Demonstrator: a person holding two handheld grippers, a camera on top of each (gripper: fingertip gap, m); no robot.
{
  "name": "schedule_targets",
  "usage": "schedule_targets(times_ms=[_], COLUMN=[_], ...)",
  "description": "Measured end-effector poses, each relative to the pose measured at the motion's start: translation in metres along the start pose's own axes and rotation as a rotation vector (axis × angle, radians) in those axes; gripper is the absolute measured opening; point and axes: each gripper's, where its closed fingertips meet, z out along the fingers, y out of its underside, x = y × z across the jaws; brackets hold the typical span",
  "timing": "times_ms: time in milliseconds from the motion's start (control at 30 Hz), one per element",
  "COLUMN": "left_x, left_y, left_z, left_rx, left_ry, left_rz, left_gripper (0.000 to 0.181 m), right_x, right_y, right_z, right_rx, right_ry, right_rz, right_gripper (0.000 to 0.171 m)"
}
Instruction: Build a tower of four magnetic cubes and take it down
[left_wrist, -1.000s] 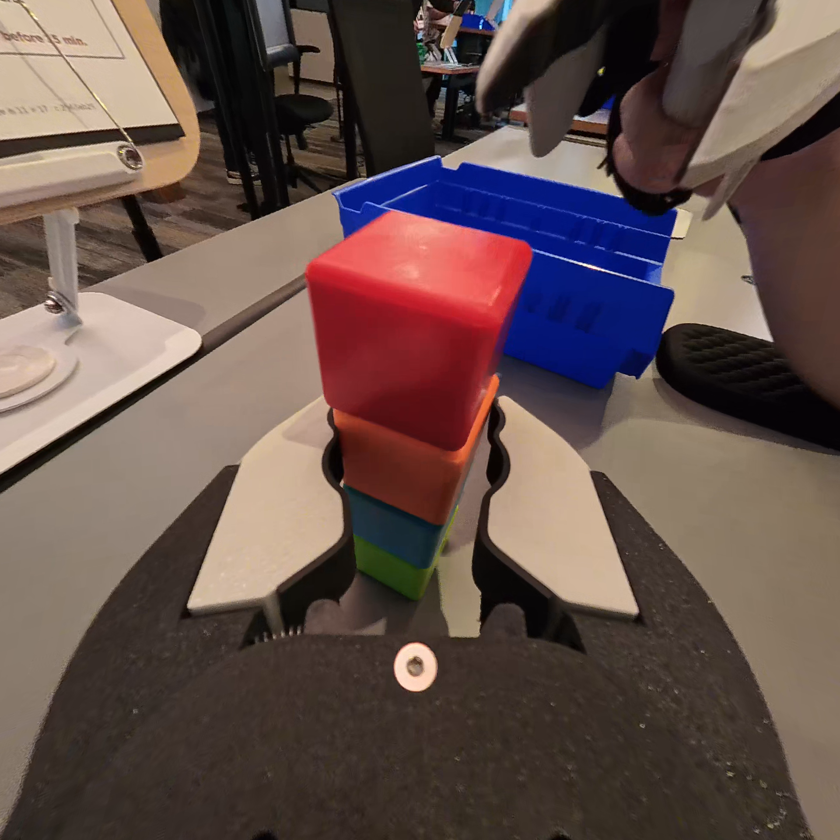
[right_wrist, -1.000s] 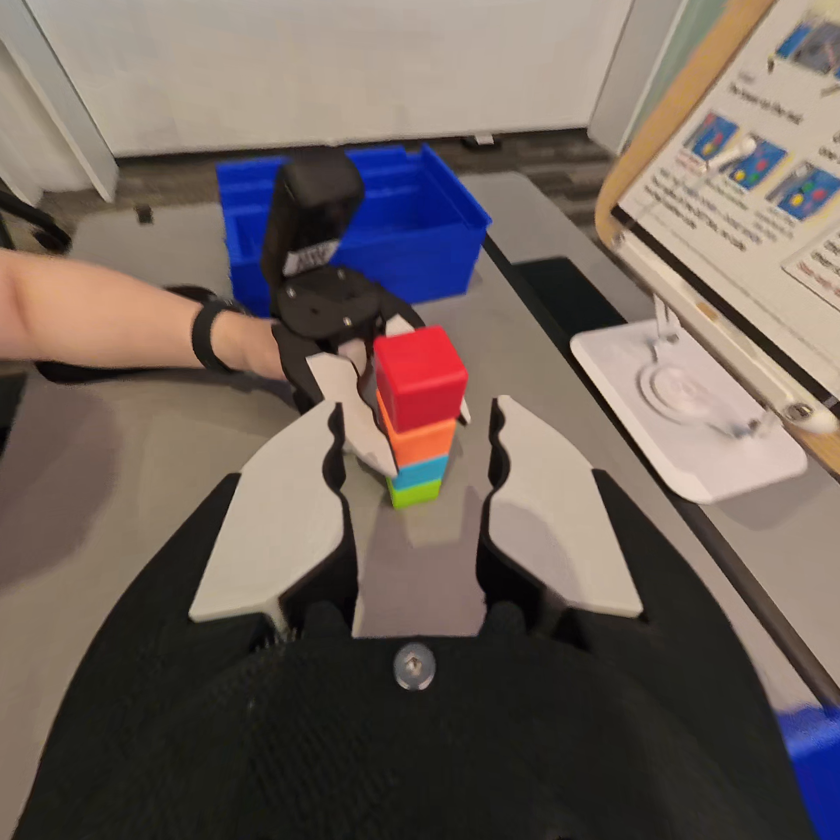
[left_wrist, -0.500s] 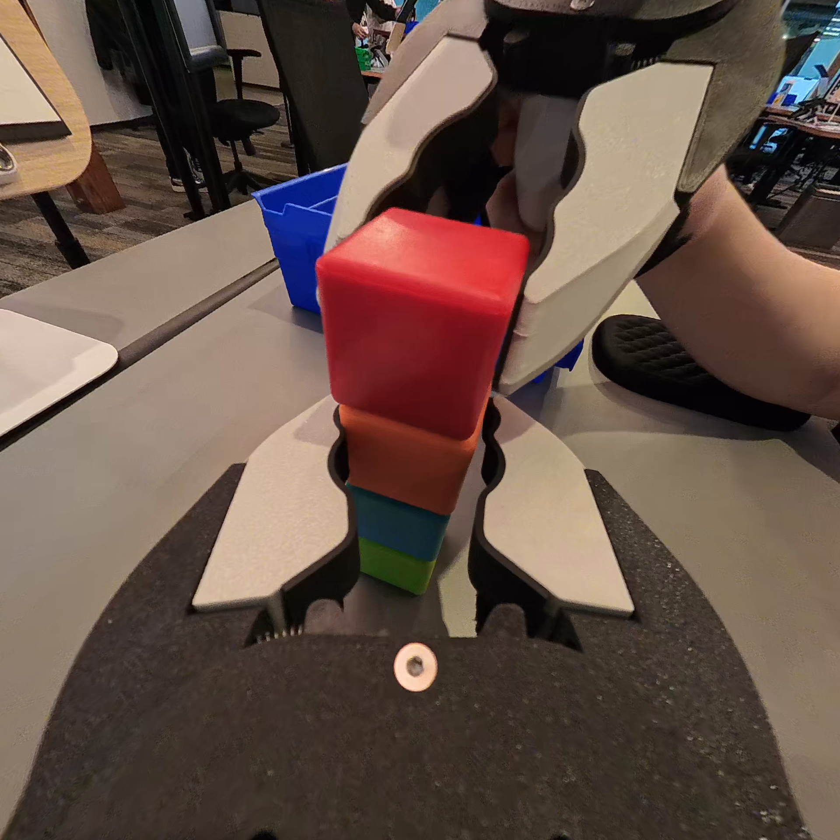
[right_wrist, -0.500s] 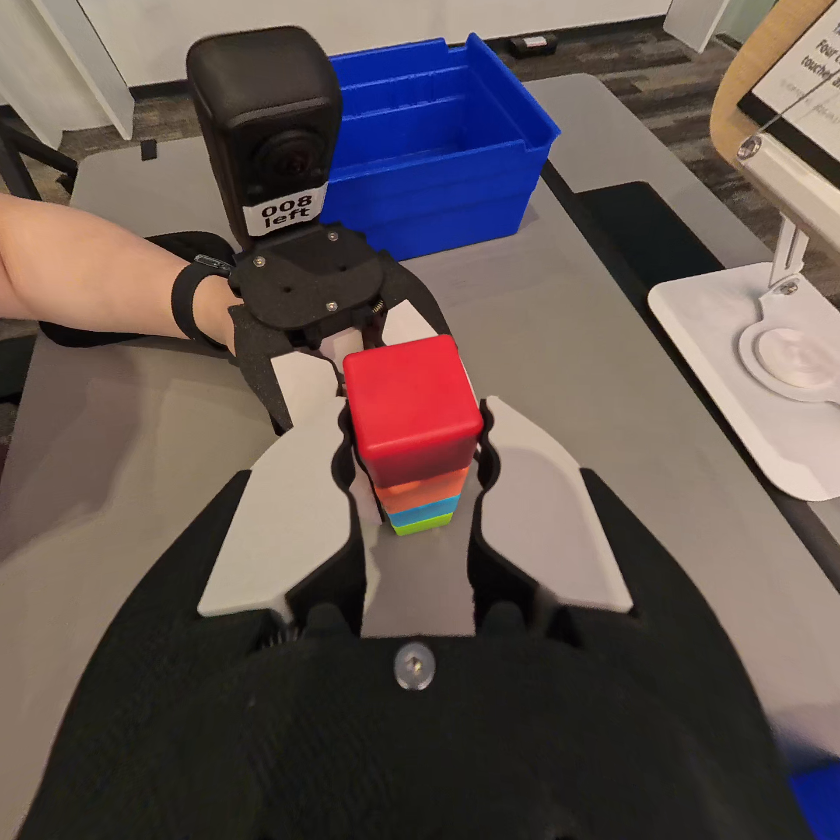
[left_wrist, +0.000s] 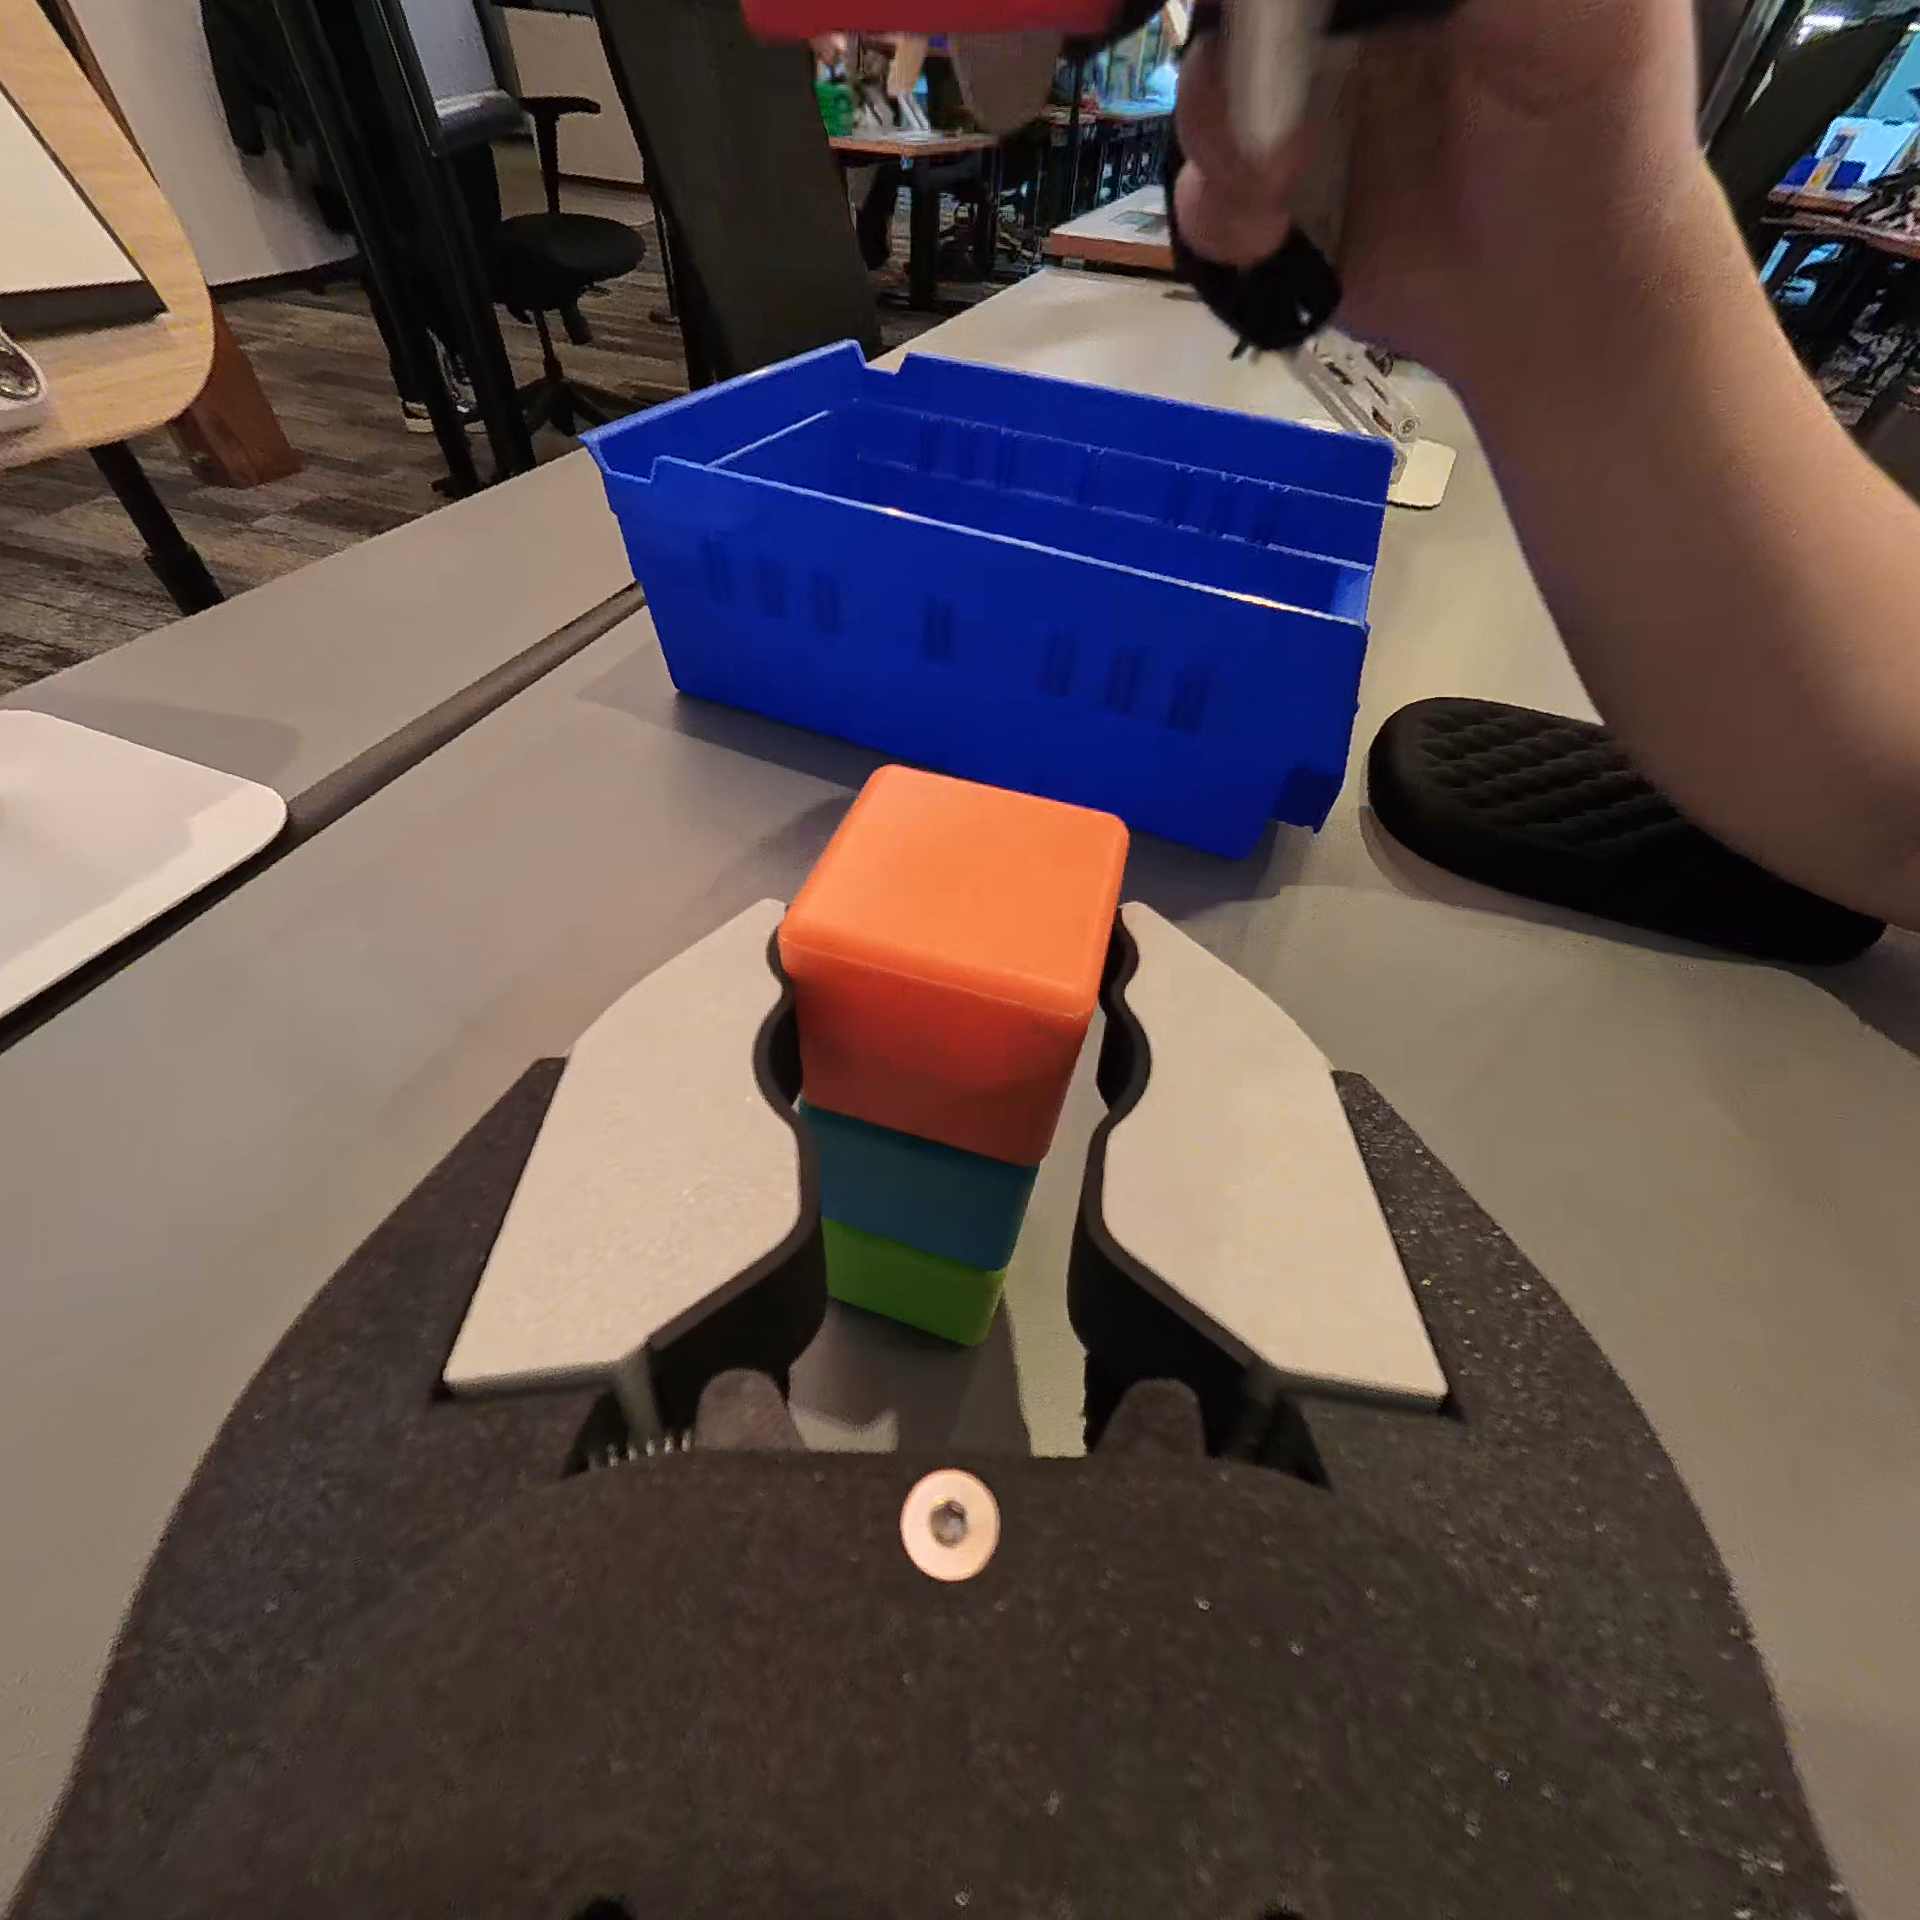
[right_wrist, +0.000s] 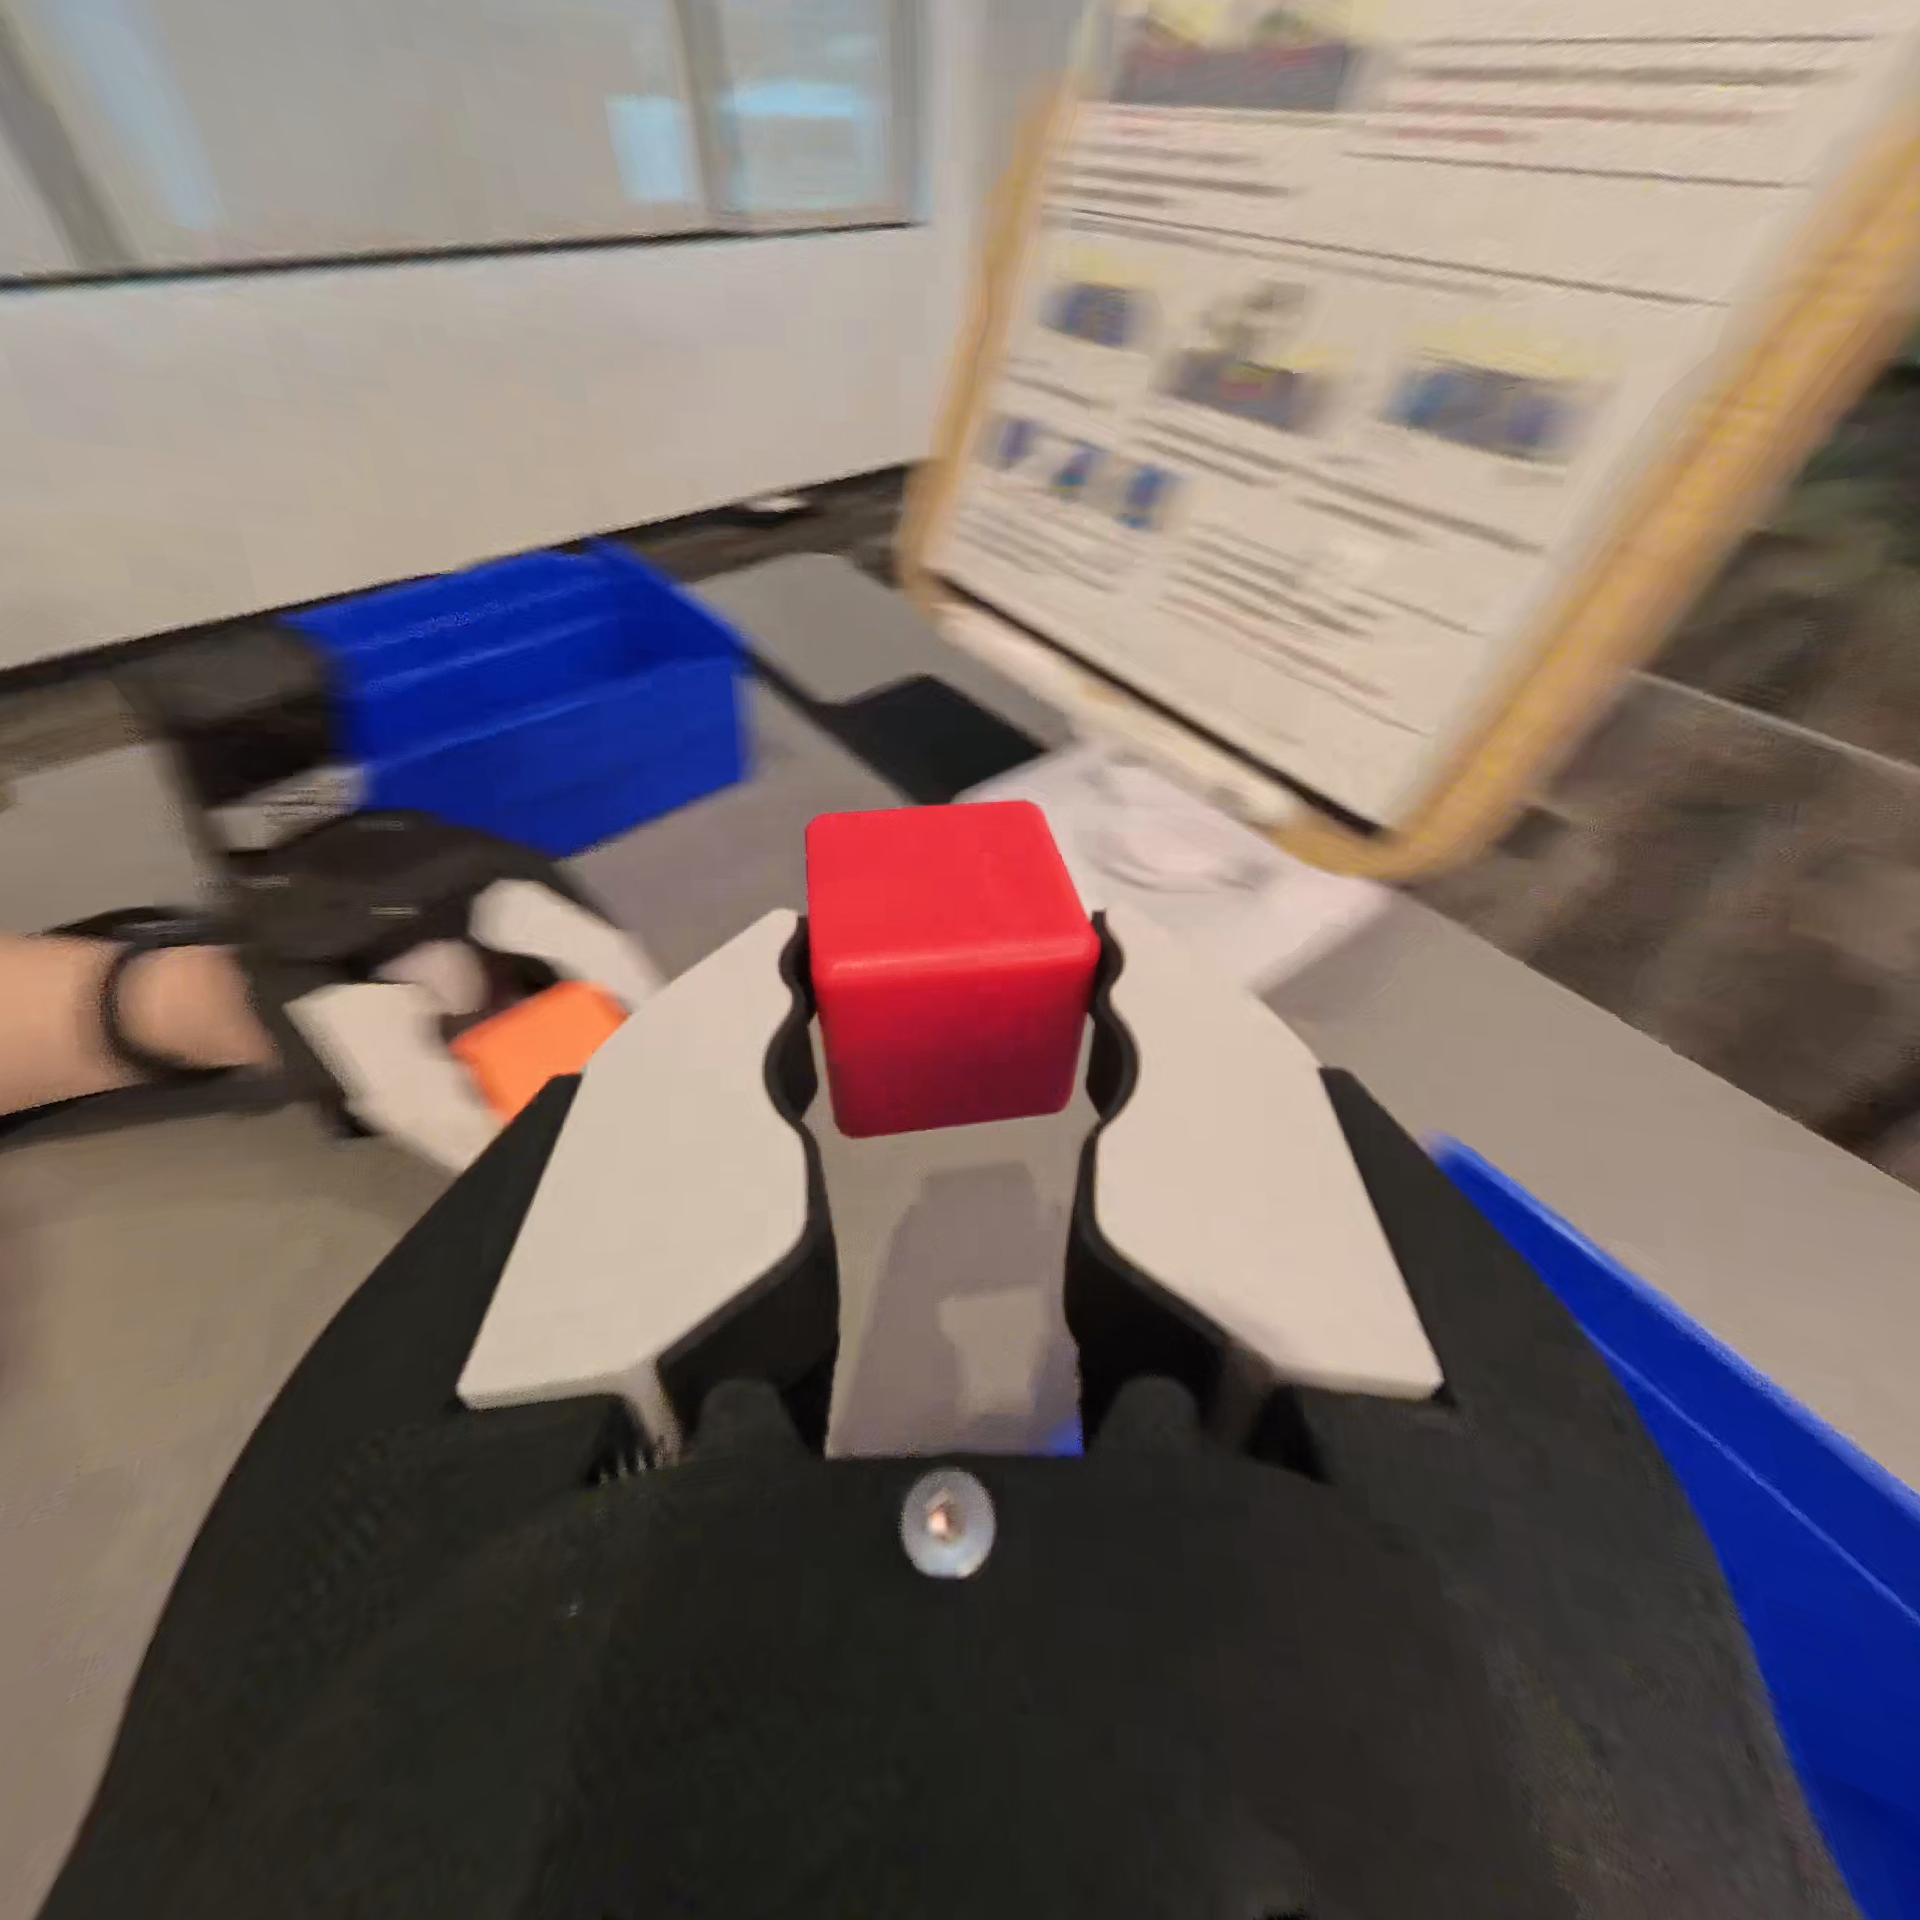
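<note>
A stack of three cubes stands on the grey table (left_wrist: 416, 987): an orange cube (left_wrist: 951, 935) on top, a blue cube (left_wrist: 914, 1195) under it and a green cube (left_wrist: 914, 1288) at the bottom. My left gripper (left_wrist: 951, 925) is shut on the orange cube, with its fingers against both sides. My right gripper (right_wrist: 948, 935) is shut on the red cube (right_wrist: 945, 966) and holds it in the air, up and to the right of the stack. The red cube's underside shows at the top edge of the left wrist view (left_wrist: 914, 12). The right wrist view is blurred; the left gripper (right_wrist: 457, 997) and orange cube (right_wrist: 540, 1044) show at its left.
A blue bin (left_wrist: 987, 644) stands just behind the stack. A black pad (left_wrist: 1558, 810) lies to its right under the person's forearm (left_wrist: 1662, 520). A white stand base (left_wrist: 104, 831) and an instruction board (right_wrist: 1403, 364) are on one side. Another blue bin's edge (right_wrist: 1714, 1455) is near the right gripper. Tip to tip, the grippers are about 15 cm apart.
My right gripper came down, closed on the red cube and lifted it off the stack, up and away. My left gripper has kept hold of the orange cube.
</note>
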Motion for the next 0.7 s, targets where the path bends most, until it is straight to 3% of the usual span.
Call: schedule_targets(times_ms=[100, 233, 467, 600, 700], left_x=[0.0, 0.0, 0.0, -0.001, -0.001], left_y=[0.0, 0.0, 0.002, 0.015, 0.03], left_z=[0.0, 0.0, 0.0, 0.002, 0.005], left_rx=[0.002, 0.001, -0.012, -0.092, -0.173], left_ry=[0.004, 0.002, 0.007, 0.0, 0.007], left_rz=[-0.002, -0.002, -0.008, 0.008, 0.012], left_gripper=[0.055, 0.055, 0.054, 0.076, 0.077], right_x=[0.089, 0.142, 0.149, 0.144, 0.144], right_y=[0.039, 0.122, 0.208, 0.225, 0.235], right_z=[-0.035, -0.032, -0.012, -0.016, -0.022], right_rx=[-0.07, -0.224, -0.56, -0.673, -0.717], right_ry=[0.309, 0.383, 0.376, 0.354, 0.346], right_rz=[0.081, 0.288, 0.213, 0.18, 0.213], right_gripper=[0.051, 0.051, 0.052, 0.052, 0.062])
